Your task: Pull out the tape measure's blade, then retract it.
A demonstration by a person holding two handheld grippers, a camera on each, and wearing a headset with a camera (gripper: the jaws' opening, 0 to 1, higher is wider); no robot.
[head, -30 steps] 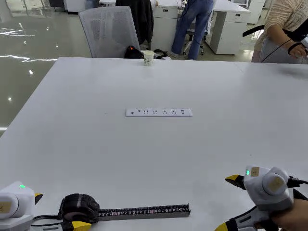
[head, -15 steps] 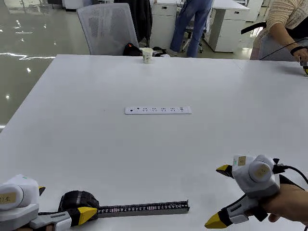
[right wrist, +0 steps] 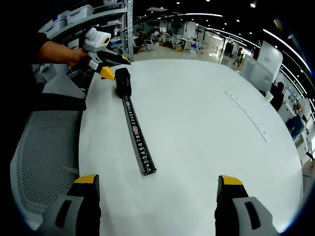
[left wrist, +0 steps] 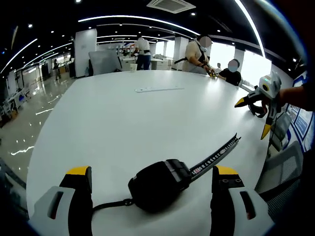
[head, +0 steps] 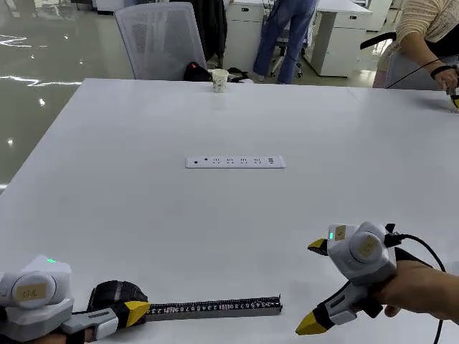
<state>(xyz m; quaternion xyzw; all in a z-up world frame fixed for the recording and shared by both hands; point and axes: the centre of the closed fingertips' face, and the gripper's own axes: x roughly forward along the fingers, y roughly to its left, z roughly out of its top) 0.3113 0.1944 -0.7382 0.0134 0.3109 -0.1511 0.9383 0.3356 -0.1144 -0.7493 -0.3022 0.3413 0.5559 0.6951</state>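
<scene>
While tape measure (left wrist: 160, 184) sits between spread jaws of left gripper (left wrist: 152, 172) — blade (head: 215, 308) out, right gripper (head: 313, 285) agape, cup (head: 220, 81) contents hidden.

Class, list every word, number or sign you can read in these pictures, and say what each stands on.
"5 6 7 8 9": on the blade, right gripper view; its other digits are blurred.
Too blurred to read: handwriting on the sticker on the left gripper.
Too small to read: the labels on the right gripper.
Too small: marks on the power strip.
Too small: print on the cup.
</scene>
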